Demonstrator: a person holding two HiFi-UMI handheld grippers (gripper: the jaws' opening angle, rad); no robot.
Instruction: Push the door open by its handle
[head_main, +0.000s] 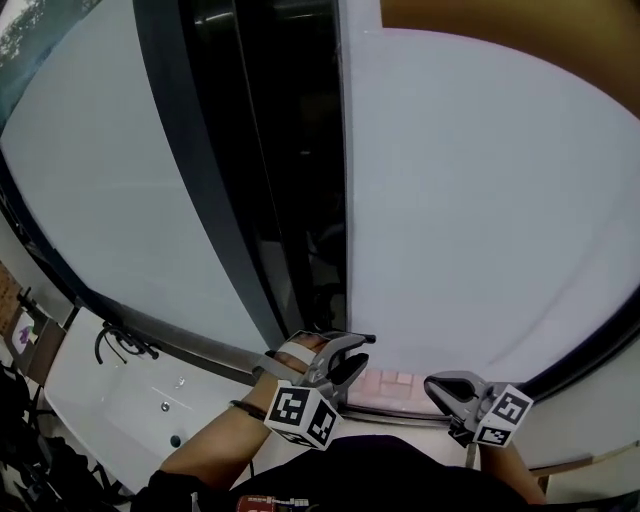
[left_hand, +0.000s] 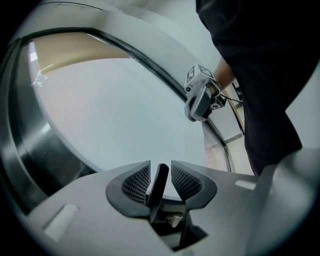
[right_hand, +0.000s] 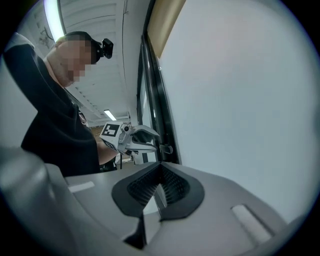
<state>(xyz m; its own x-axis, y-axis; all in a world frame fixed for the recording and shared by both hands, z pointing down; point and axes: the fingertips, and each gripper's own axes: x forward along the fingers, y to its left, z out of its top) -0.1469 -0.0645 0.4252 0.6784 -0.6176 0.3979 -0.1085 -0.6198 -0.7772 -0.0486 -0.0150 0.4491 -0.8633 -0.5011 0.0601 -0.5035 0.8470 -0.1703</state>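
While the head view looks down the door (head_main: 480, 200), the count is two grippers, one handle, and two pale panels with one dark frame strip (head_main: 250, 180) between them. At the right panel's left edge, near its bottom, the left gripper (head_main: 356, 353) sits on the handle (head_main: 362, 339), a thin dark lever reaching past the jaw tips. Just beside it, by the door's bottom edge, is the right gripper (head_main: 445, 385). One tan band (head_main: 500, 15) sits at the top right corner.

Left gripper view: the left gripper (left_hand: 161, 165) is released, jaws standing apart. The handle (left_hand: 159, 182) is a dark flat bar between the pads, leaning toward the left one, not clamped. The door (left_hand: 125, 110) fills the background. The right gripper (left_hand: 194, 115) hangs in air upper right, in front of the person (left_hand: 260, 75) in a dark top.

Right gripper view: the right gripper (right_hand: 160, 172) is clenched, pads meeting, nothing between them. The door (right_hand: 240, 100) fills the right side. At its left edge the left gripper (right_hand: 159, 140) sits on the handle (right_hand: 167, 148). The person (right_hand: 55, 135) is at left, and two ceiling lights (right_hand: 50, 20) show on a ribbed ceiling.
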